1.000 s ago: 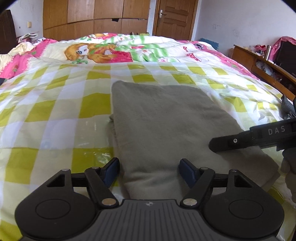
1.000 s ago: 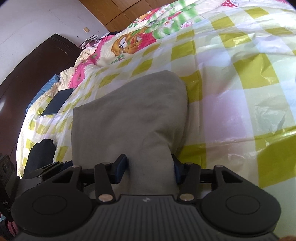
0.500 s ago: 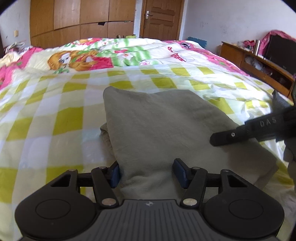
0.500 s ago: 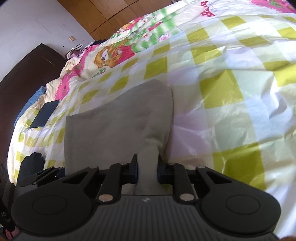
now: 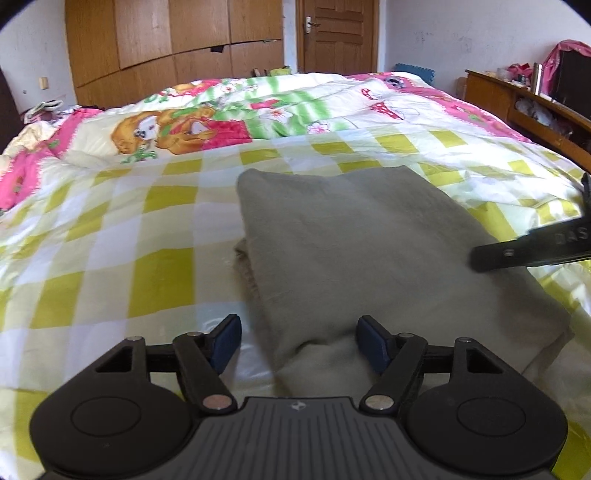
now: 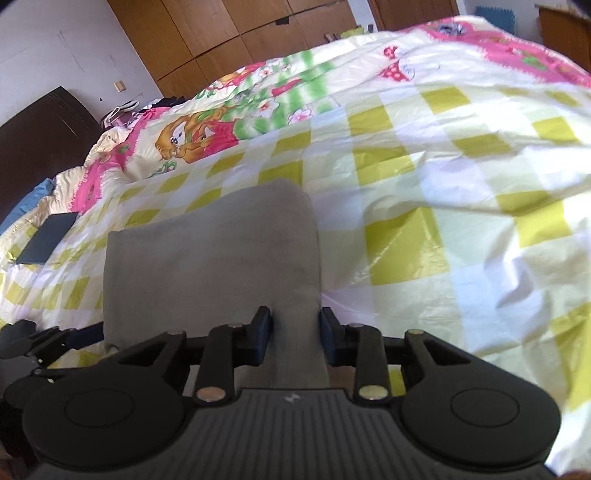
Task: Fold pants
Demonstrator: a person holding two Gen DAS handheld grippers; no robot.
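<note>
Two tongs point(image 5: 297, 343) point(image 6: 296, 334), folded pants point(image 5: 354, 243) between each pair's fingers

- Left wrist camera sits low behind the left gripper point(image 5: 297, 343), looking forward along its fingers across the folded pants point(image 5: 369, 251) toward the wardrobe point(image 5: 173, 48) and door point(image 5: 338, 35).
- Right wrist camera rides close behind the right gripper point(image 6: 296, 334), angled leftward toward the dark headboard point(image 6: 44, 133).
- Both views share the pants, the checkered bedspread point(image 5: 110, 229), and each other's gripper at frame edge.
</note>
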